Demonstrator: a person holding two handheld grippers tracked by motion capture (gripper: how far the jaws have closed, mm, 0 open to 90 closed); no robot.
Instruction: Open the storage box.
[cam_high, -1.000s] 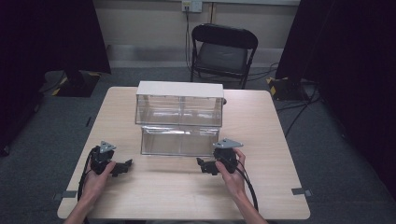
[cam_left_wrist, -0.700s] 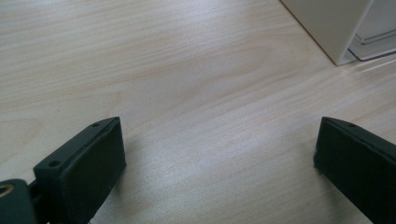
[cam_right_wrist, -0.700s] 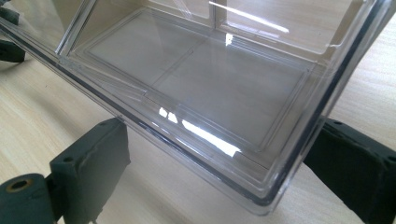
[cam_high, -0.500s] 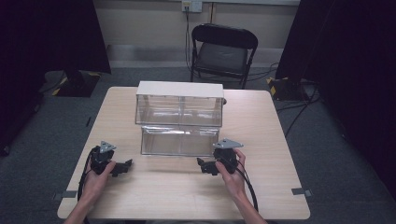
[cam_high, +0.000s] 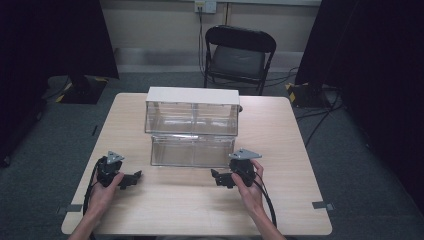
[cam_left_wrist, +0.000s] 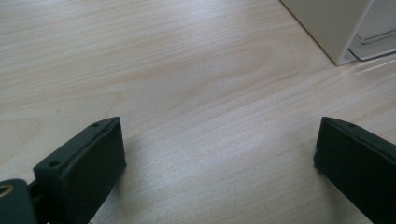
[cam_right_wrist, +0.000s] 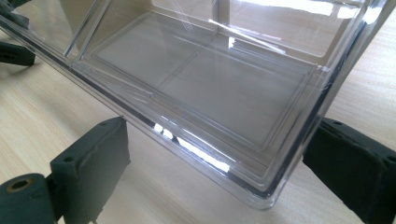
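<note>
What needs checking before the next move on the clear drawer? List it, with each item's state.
1. Left hand-held gripper open, nothing between its jaws: ok.
2. Right hand-held gripper open: ok.
3. Clear drawer pulled out of the white-topped cabinet: ok.
4. Drawer empty: ok.
5. Right hand-held gripper's jaws straddle the drawer's near corner: ok.
6. Jaws touching the drawer wall: cannot tell.

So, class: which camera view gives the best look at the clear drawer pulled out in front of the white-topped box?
The right gripper view: the clear drawer sits close up, its empty floor and near corner visible. The high view shows the whole drawer small, before the white-topped box. The left gripper view catches just a corner.
</note>
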